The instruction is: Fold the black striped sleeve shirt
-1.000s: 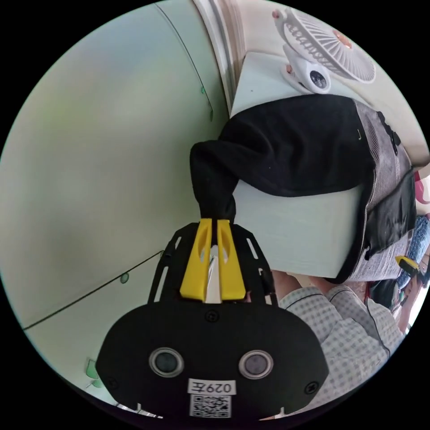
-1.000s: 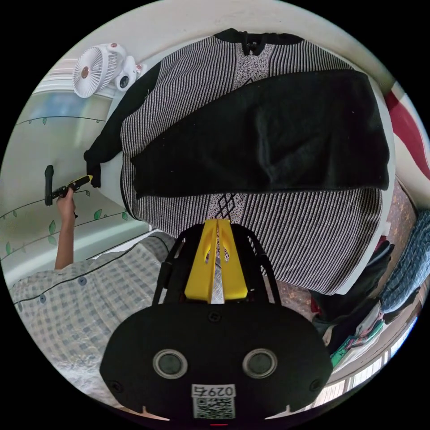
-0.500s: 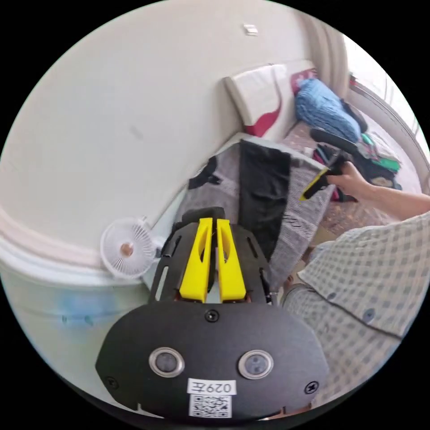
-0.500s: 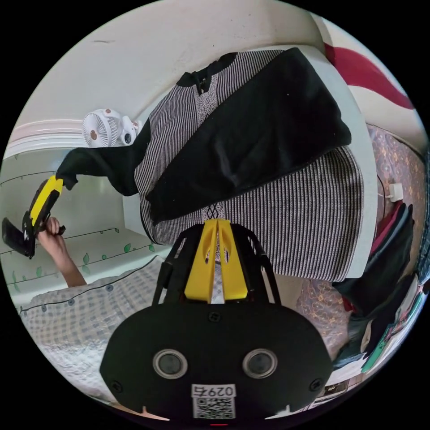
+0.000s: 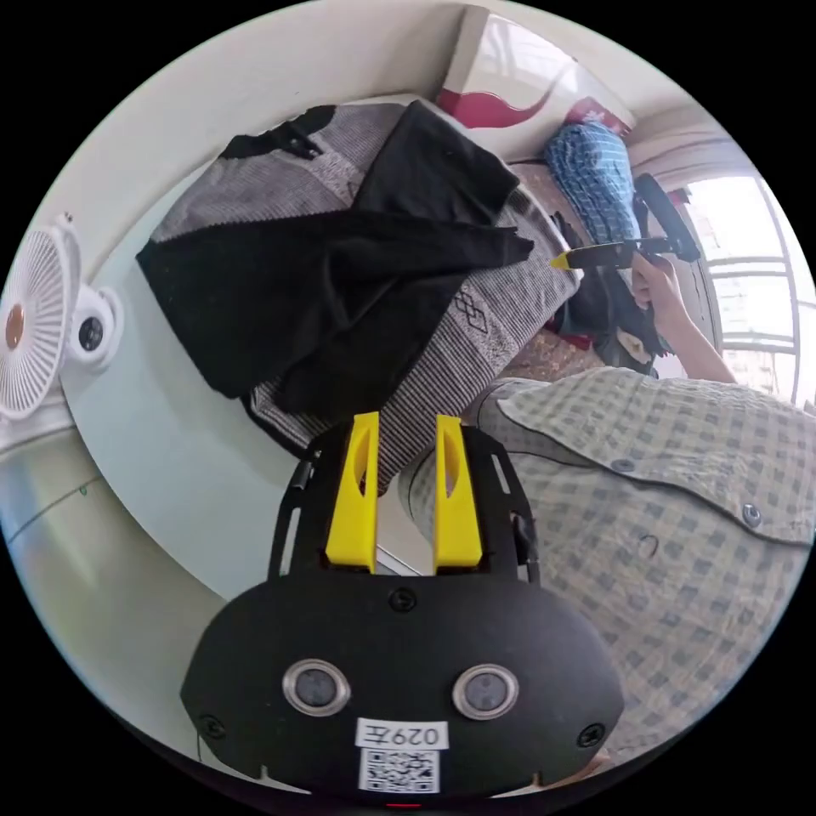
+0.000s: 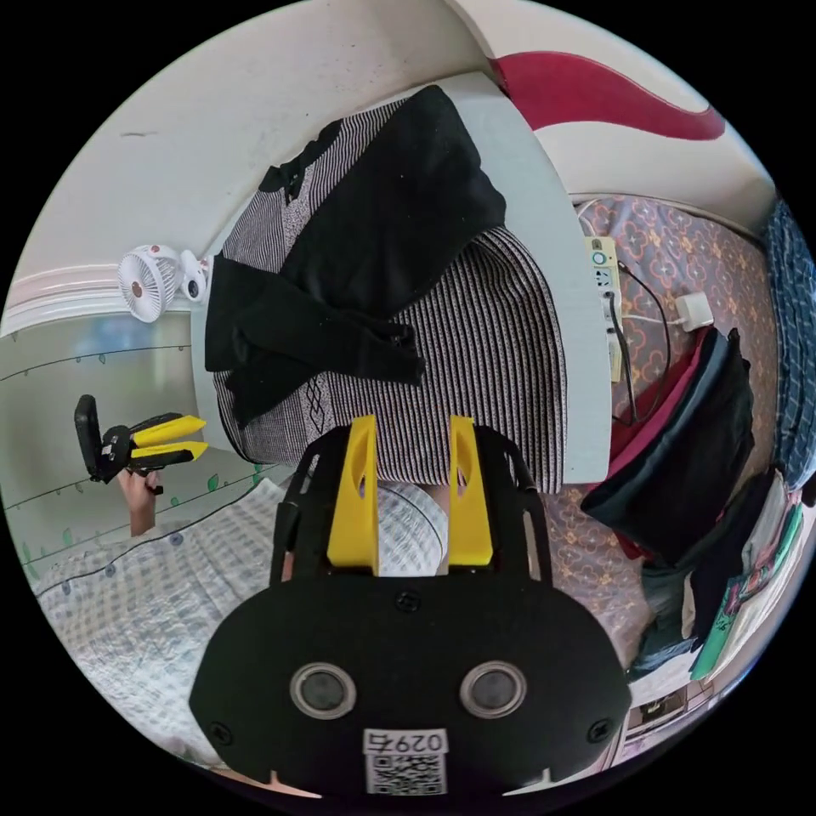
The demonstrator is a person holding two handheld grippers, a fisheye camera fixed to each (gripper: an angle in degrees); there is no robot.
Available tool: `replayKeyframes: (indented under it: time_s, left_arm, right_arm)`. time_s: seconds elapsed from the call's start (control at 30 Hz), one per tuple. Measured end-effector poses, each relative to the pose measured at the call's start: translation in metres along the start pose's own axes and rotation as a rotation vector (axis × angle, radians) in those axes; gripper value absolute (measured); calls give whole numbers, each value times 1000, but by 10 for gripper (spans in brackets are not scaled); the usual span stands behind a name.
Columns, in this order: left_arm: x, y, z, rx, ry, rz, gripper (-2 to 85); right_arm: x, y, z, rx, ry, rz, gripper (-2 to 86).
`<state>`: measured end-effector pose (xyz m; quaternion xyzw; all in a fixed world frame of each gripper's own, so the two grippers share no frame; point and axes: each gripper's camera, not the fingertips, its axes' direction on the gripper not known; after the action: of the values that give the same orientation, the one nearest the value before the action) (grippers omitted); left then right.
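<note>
The left gripper (image 5: 401, 425) stands with its yellow jaws spread wide and empty, poised just off the near hem of the black striped sleeve shirt (image 5: 501, 314). The right gripper (image 6: 412, 429) is likewise open and holds nothing, hanging over the same hem.

The shirt lies flat on a pale table (image 6: 544, 255), both black sleeves (image 6: 331, 340) crossed over its striped body, collar toward the wall. It looks like soft, light knit: limp, likely to sag and slide between pinch points, not fragile. The two hem corners seem the best holds for folding it upward. A white clip fan (image 5: 34, 327) sits at the table's far corner.
</note>
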<state>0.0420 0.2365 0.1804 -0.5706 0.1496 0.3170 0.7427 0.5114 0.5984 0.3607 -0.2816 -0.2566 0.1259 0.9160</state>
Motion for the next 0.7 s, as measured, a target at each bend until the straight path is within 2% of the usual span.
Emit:
replayKeyframes:
  time_s: [0.1,0.27,0.3,0.37,0.4,0.47,0.5,0.6,0.7]
  left_arm:
    - [-24,13,5,25,30,-108,94]
    - [-40,19,21,54,75,-185,71]
    - [-40,19,23,51,71,-188,67]
    - [-44,22,32,42,49,-194,50]
    - [-45,23,35,38,48,-194,48]
    - [-51,23,45,22,66,-189,44]
    - [-52,22,47,20,73,-185,44]
    - [-58,17,55,19,93,-162,43]
    - [-62,7,58,12,81,-130,43]
  right_arm:
    - [-10,-22,1,-22,78,-107,111]
    - [-48,-40,3,-266,190,-387,31]
    - [-53,-37,-5,-269,172,-411,27]
    - [-65,-31,-40,-305,-14,-441,15]
    - [-66,-30,-50,-313,-87,-432,13]
    - [-59,-32,-94,-266,-353,-378,10]
    - [-54,-34,-104,-239,-382,-356,9]
    - [-7,-54,-132,-160,-372,-88,11]
    - [73,-79,-139,-31,-485,162,18]
